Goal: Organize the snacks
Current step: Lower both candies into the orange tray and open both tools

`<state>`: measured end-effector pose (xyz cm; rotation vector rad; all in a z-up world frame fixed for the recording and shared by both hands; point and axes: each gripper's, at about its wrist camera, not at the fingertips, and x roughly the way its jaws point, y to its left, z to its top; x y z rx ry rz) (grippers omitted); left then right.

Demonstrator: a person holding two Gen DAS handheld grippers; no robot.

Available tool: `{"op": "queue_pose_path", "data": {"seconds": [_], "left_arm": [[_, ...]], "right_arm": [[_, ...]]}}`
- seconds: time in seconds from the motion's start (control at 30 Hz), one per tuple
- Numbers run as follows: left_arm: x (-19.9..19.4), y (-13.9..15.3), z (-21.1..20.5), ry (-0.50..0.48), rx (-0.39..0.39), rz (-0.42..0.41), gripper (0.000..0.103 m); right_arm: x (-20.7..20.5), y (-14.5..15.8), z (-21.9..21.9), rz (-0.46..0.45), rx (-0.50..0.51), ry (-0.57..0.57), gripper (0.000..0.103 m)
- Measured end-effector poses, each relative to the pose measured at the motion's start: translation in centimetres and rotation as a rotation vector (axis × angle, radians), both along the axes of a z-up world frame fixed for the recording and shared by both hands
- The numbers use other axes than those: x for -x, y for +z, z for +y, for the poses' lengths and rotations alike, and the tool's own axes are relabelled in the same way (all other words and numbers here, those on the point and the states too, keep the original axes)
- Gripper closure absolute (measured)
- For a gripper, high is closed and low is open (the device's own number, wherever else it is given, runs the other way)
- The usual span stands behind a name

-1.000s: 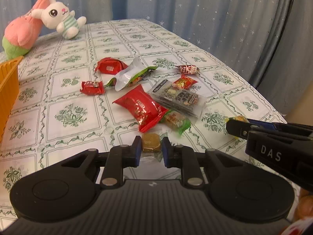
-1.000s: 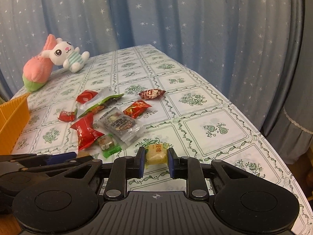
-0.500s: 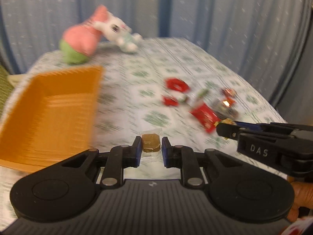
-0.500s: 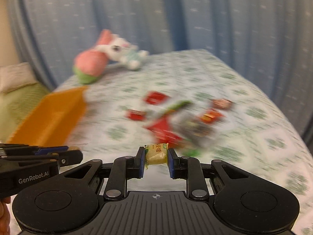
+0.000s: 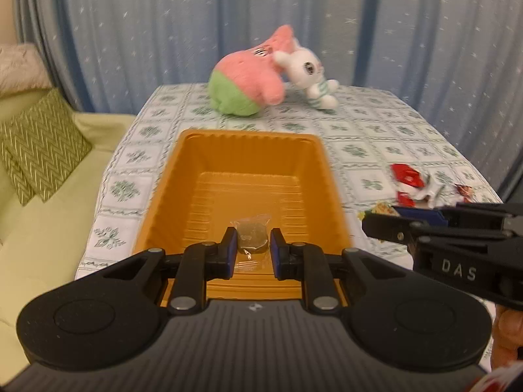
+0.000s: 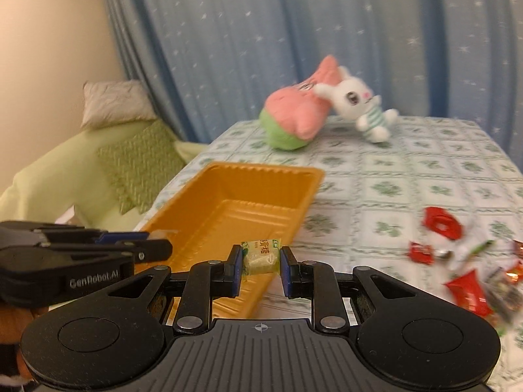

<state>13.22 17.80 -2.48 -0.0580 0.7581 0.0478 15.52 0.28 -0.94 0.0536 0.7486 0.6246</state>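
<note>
My left gripper [image 5: 252, 245] is shut on a brown candy in a clear wrapper [image 5: 251, 237] and holds it over the near end of the orange tray [image 5: 196, 150]. My right gripper [image 6: 261, 261] is shut on a yellow wrapped candy [image 6: 261, 256], just right of the tray's near right rim [image 6: 294, 228]. The right gripper also shows at the right of the left wrist view [image 5: 379, 227]. The left gripper shows at the left of the right wrist view [image 6: 157, 251]. Loose red and mixed snack packets [image 6: 441, 225] lie on the tablecloth to the right.
A pink-and-green plush [image 5: 248, 81] and a white bunny plush [image 5: 309, 73] lie at the table's far end. A green sofa with a patterned cushion [image 5: 39, 150] stands left of the table. Blue starred curtains [image 5: 392, 32] hang behind.
Both grippers have swung left from the snack pile to the orange tray, each still holding its candy. The left one is now over the tray.
</note>
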Motion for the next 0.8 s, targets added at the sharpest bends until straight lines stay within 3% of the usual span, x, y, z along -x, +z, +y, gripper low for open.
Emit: {"op": "queue_pose_path", "data": {"seconds": [0.13, 0.23, 0.63, 0.7, 0.73, 0.77, 0.8], "left_arm": [[-0.9, -1.0, 2.2, 0.022, 0.064, 0.016, 0.082], [-1.0, -1.4, 2.9, 0.05, 0.07, 0.025, 0.066], [1.6, -0.9, 5.8, 0.135, 0.083, -0.015, 0.058], [2.0, -0.5, 6.0, 0.141, 0.084, -0.024, 0.056], [2.2, -0.4, 6.1, 0.145, 0.082, -0.028, 0.055], [2.5, -0.2, 6.1, 0.148, 0.079, -0.033, 0.054], [2.7, 0.0, 6.1, 0.15, 0.079, -0.037, 0.053]], "right_arm": [[-0.8, -1.3, 1.6, 0.023, 0.015, 0.016, 0.079], [-0.9, -1.6, 2.3, 0.029, 0.024, 0.021, 0.079], [-1.2, -2.4, 3.4, 0.043, 0.037, 0.057, 0.079], [-1.0, -2.4, 3.6, 0.038, 0.039, 0.065, 0.063], [-0.9, -2.4, 3.5, 0.031, 0.035, 0.06, 0.043], [-0.7, -2.3, 3.3, 0.022, 0.029, 0.055, 0.032], [-0.5, -2.2, 3.0, 0.016, 0.026, 0.056, 0.032]]}}
